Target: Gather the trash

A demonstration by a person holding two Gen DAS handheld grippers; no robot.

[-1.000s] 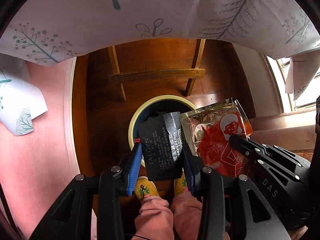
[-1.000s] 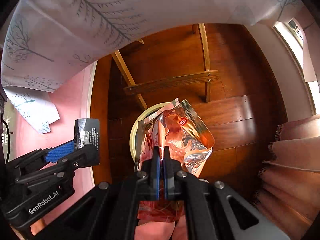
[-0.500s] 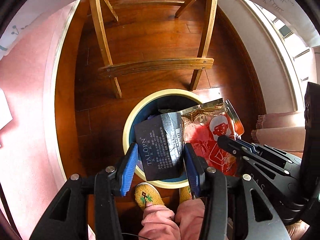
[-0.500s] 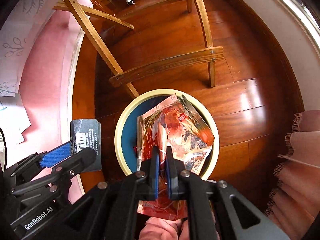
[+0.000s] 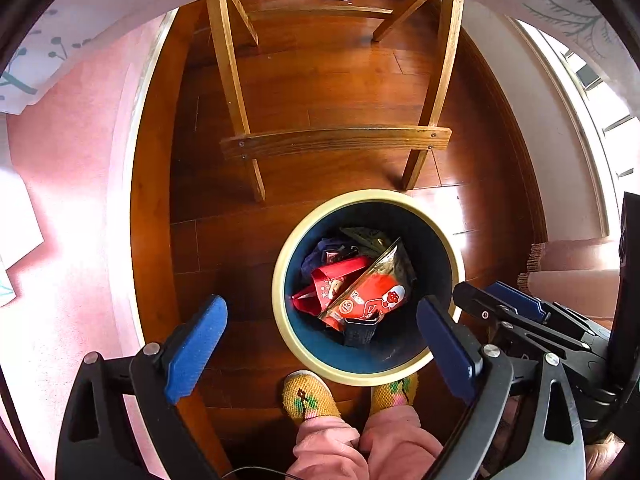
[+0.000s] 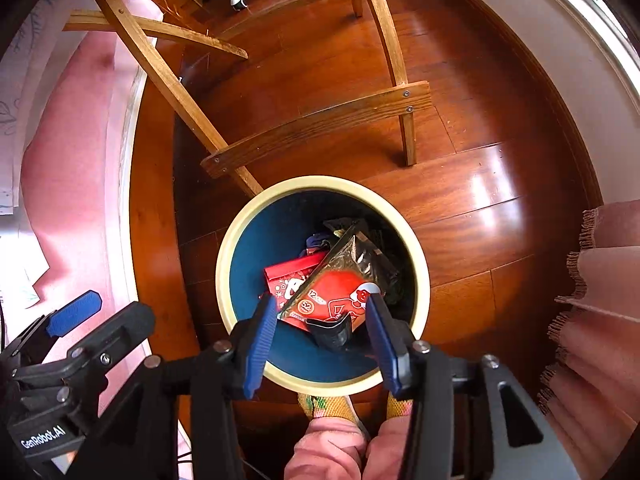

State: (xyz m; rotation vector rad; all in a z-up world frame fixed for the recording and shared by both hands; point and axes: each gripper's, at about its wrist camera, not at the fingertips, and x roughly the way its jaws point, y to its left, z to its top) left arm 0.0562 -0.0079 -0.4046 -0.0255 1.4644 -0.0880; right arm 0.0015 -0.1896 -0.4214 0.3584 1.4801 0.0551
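Polished wooden floor (image 5: pixel 320 92) fills both views, and on it, just ahead of the person's yellow slippers (image 5: pixel 310 398), stands the round bin (image 5: pixel 280 276) that serves as landmark. Above its near rim the left gripper (image 5: pixel 322 346) and right gripper (image 6: pixel 322 334) are both spreading with nothing between their pads, so I judge the drop step just done; next comes lifting clear to fetch more trash. Inside the bin the red snack wrapper (image 6: pixel 340 298) lies tilted (long axis running from near-left toward far-right), a dark packet (image 6: pixel 332 332) at its near edge, table legs (image 5: pixel 236 80) beyond.
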